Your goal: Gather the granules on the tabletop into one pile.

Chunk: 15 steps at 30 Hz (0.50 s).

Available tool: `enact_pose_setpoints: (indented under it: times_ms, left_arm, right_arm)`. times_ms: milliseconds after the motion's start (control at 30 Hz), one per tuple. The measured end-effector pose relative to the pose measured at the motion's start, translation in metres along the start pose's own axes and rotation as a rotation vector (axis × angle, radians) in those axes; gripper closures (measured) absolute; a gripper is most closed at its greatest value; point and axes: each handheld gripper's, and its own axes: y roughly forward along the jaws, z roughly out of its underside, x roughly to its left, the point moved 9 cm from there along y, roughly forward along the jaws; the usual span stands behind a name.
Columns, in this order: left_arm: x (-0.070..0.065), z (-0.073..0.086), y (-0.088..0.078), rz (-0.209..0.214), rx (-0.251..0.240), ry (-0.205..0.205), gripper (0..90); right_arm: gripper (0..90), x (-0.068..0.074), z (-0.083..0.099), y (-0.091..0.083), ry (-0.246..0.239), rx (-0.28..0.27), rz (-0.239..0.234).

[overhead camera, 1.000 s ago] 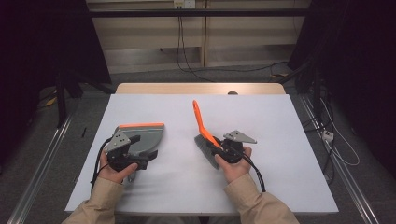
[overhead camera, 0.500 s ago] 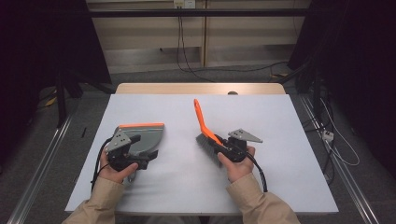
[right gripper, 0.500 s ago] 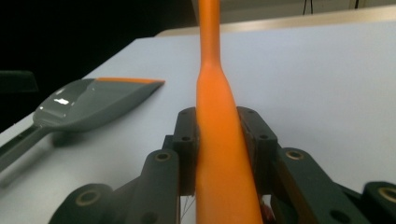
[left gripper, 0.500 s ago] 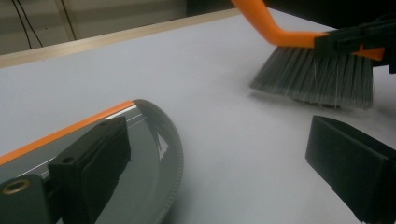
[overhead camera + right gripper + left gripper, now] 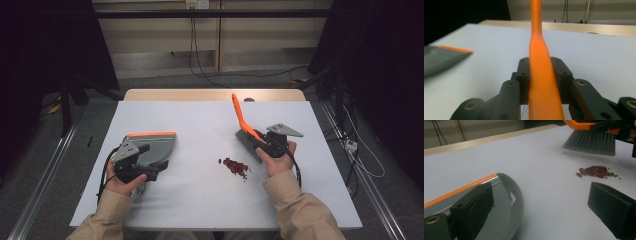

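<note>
My right gripper (image 5: 258,143) was clamped on the brush (image 5: 242,122) by its orange handle, bristles just beyond the beans (image 5: 236,166) (a small red heap on the white table (image 5: 200,115)). My left gripper (image 5: 150,162) seemed to grip the dustpan (image 5: 155,147), well to the left of the beans, though its jaws looked apart.

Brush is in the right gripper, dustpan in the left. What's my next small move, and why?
Probably sweep the brush left through the red bits toward the dustpan. The right gripper is shut on the brush handle, the bristles sit just right of the pile, and the dustpan in the left gripper lies well to its left.
</note>
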Motion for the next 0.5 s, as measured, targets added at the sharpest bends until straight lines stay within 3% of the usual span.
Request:
enact_pose_setpoints:
  times_ms: [133, 233, 400, 500]
  left_arm:
    - [0.0006, 0.0002, -0.0005, -0.003, 0.000, -0.004, 6.4]
    - [0.0000, -0.0002, -0.0006, -0.001, 0.000, 0.002, 6.4]
    - [-0.0009, -0.0005, -0.0004, 0.001, -0.002, 0.001, 6.4]
    - [-0.0009, -0.0011, -0.0005, 0.002, -0.006, -0.002, 6.4]
  right_arm:
    - [70.7, -0.0035, 0.0114, 0.0020, -0.048, 0.040, 0.008]
    - [70.1, -0.0024, 0.0137, 0.0005, -0.041, 0.078, -0.021]
    - [65.6, -0.0026, 0.0080, -0.0050, -0.055, 0.121, -0.006]
    - [62.2, -0.0020, 0.0081, -0.0020, -0.062, 0.204, -0.016]
